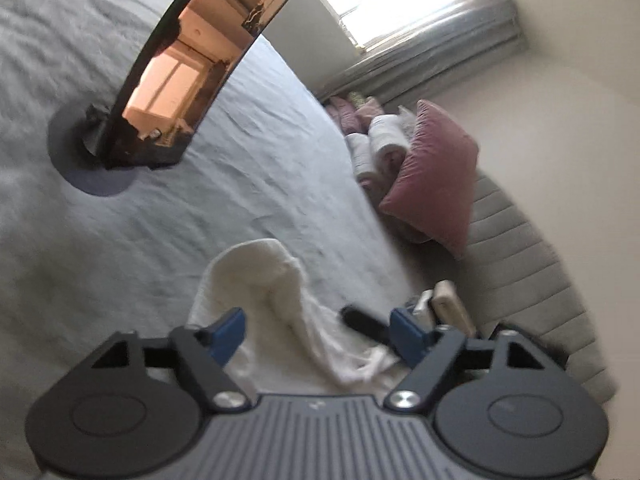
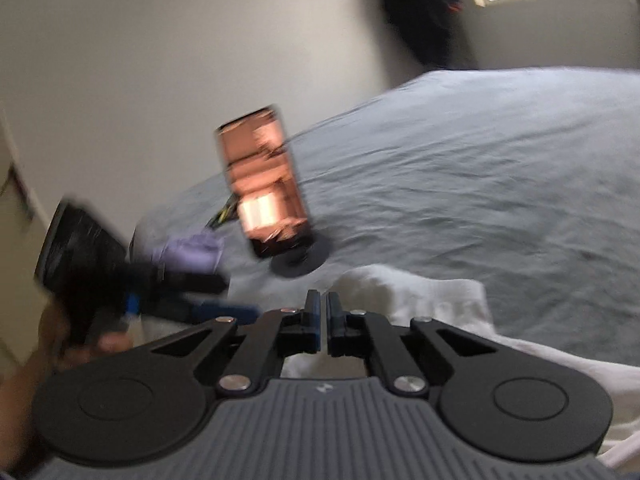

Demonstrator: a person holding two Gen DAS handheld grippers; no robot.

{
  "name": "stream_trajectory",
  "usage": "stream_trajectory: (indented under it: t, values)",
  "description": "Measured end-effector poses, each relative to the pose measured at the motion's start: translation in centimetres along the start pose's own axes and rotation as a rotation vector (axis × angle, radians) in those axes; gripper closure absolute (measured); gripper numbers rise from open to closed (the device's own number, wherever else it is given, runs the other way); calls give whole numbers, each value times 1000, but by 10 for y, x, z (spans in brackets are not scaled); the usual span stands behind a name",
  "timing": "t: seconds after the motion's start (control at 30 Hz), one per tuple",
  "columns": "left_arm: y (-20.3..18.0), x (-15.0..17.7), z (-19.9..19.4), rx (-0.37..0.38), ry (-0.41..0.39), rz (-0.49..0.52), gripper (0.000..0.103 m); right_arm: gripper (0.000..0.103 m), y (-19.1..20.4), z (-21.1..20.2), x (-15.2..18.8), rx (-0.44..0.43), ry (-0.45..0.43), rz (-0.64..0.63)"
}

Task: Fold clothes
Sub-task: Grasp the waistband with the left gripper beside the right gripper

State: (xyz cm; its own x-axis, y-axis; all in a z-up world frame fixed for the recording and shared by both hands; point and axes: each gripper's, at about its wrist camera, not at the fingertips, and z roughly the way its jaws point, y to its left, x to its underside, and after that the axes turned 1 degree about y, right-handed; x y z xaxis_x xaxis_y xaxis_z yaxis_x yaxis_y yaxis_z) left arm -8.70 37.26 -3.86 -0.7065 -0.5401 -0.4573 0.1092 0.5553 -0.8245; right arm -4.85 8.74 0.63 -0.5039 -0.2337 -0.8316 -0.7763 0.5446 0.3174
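Where the grey bedspread [image 1: 120, 240] runs toward the near edge of the bed, a white garment [image 1: 280, 312] lies rumpled on it, one part pushed up into a soft peak and the rest trailing down toward the left gripper [image 1: 316, 330]. That gripper is released — its blue pads [image 1: 230, 334] stand wide apart on either side of the cloth, which lies between them without either pad clearly pressing on it. In the right wrist view the same white garment [image 2: 420, 300] spreads just ahead of and under the right gripper [image 2: 323, 312], whose jaws are clenched almost together; whether a thin fold of fabric is pinched between them cannot be told through the blur. To the left in that view the left gripper [image 2: 192, 292] shows as a dark smear, held by a hand [image 2: 80, 344]. Further out on the bedspread a phone [image 1: 192, 68] stands on a round dark stand [image 1: 92, 168], its screen glowing orange. Beyond the bed's far side lean a pink cushion [image 1: 432, 176] and some rolled towels [image 1: 380, 144], under a bright window [image 1: 396, 0].
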Motion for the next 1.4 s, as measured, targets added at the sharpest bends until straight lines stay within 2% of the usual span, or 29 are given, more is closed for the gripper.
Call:
stream_trajectory:
  t: [0.07, 0.1, 0.13, 0.23, 0.27, 0.3, 0.33, 0.37, 0.47, 0.57, 0.6, 0.63, 0.67, 0.7, 0.9, 1.07, 1.23, 1.4]
  values:
    - [-4, 2, 5, -5, 5, -2, 21, 99, 5, 2, 3, 42, 17, -38]
    - [-6, 3, 8, -14, 10, 7, 20, 94, 2, 2, 4, 64, 20, -36]
    - [-8, 4, 11, -25, 13, 16, 19, 89, -3, 2, 3, 86, 24, -19]
    - [-14, 5, 20, -56, 26, 34, 18, 87, -25, 1, 0, 138, 28, 49]
    - [-15, 5, 23, -67, 31, 35, 17, 80, -32, 0, -1, 155, 28, 65]
    - [-15, 5, 26, -77, 36, 35, 16, 60, -37, 0, -1, 173, 29, 75]
    - [-15, 4, 30, -89, 41, 35, 16, 53, -42, 1, -1, 191, 32, 80]
    - [-16, 4, 32, -97, 46, 34, 16, 51, -47, 1, -1, 210, 34, 86]
    - [-15, 6, 39, -116, 64, 31, 16, 51, -62, 9, 1, 255, 54, 107]
    - [-11, 6, 43, -134, 75, 25, 16, 51, -71, 23, 6, 264, 90, 125]
    - [-10, 6, 44, -139, 77, 22, 16, 54, -74, 28, 8, 265, 103, 131]
    - [-9, 6, 45, -143, 77, 18, 16, 61, -74, 31, 11, 263, 102, 125]
    - [-8, 5, 45, -140, 76, 13, 16, 83, -72, 32, 12, 256, 96, 114]
    - [-8, 5, 45, -136, 74, 7, 16, 96, -69, 32, 11, 248, 92, 104]
    - [1, 4, 34, -56, 47, -55, 12, 97, -30, 4, 9, 191, -26, 22]
    - [9, 2, 26, 3, 12, -134, 12, 97, 16, 1, 21, 123, -13, -138]
    - [6, 5, 27, -58, 35, -117, 15, 97, 45, 17, 41, 113, 48, -262]
    - [-2, 10, 35, -136, 78, -63, 33, 97, 46, 26, 51, 126, 69, -268]
